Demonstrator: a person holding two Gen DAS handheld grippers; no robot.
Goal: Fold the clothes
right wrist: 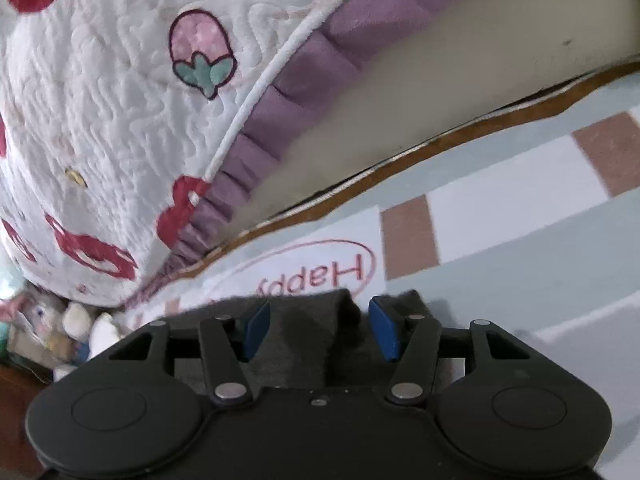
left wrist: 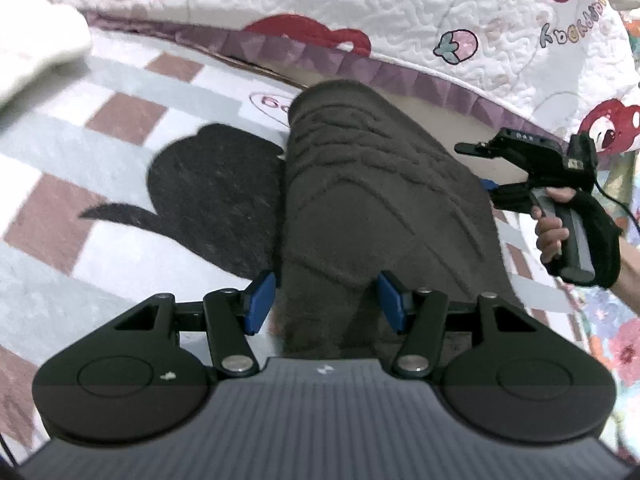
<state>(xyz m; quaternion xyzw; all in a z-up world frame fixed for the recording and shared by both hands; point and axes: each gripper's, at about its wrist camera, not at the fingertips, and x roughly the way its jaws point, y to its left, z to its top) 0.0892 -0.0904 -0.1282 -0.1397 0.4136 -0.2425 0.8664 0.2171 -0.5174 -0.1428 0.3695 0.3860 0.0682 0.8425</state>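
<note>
**One soft brown garment, half-folded on the rug**

One garment point(left wrist: 372, 208), thick, textured and limp, lies on the checked rug point(left wrist: 80, 160) just short of the bed's purple frill point(left wrist: 400, 68). It looks light and floppy, so edges or corners are the best holds. Two tools: the left hand-held gripper point(left wrist: 326, 300) straddles its near end, half open, pads apparently not pressing; the right hand-held gripper point(right wrist: 320, 330) stands wide over its edge.
</note>
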